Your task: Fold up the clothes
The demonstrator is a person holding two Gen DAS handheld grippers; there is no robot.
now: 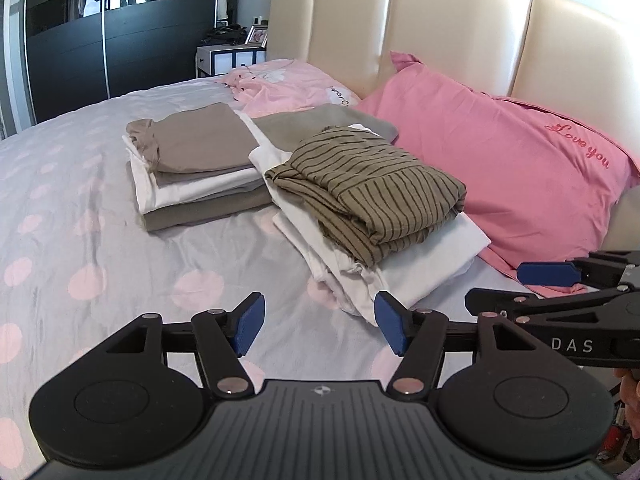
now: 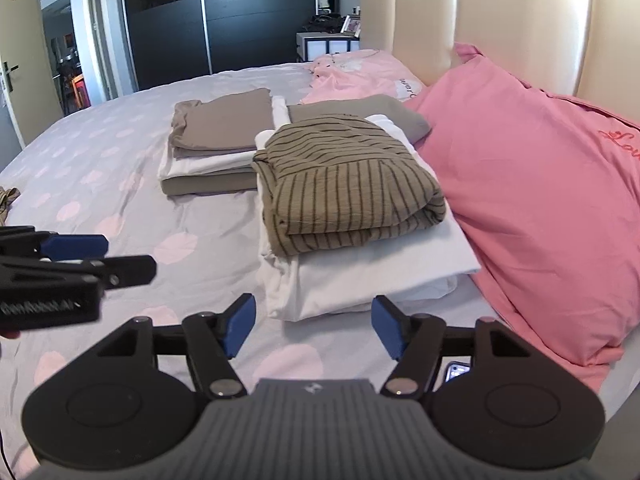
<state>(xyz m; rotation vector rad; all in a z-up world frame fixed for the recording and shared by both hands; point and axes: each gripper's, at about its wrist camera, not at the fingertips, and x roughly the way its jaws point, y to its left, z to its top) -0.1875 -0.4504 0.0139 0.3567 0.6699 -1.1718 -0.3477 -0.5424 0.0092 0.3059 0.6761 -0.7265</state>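
Both tongs, left [image 1: 319, 326] and right [image 2: 313, 326], are released and empty. The striped shirt [image 2: 348, 184] lies loosely folded; a careless nudge could topple its white pile [image 2: 372, 276].

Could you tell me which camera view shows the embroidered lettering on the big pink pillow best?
The left wrist view: the red embroidered lettering on the big pink pillow reads "Love you" in full. In the right wrist view the lettering is cut off at the picture's edge, with only its beginning visible.
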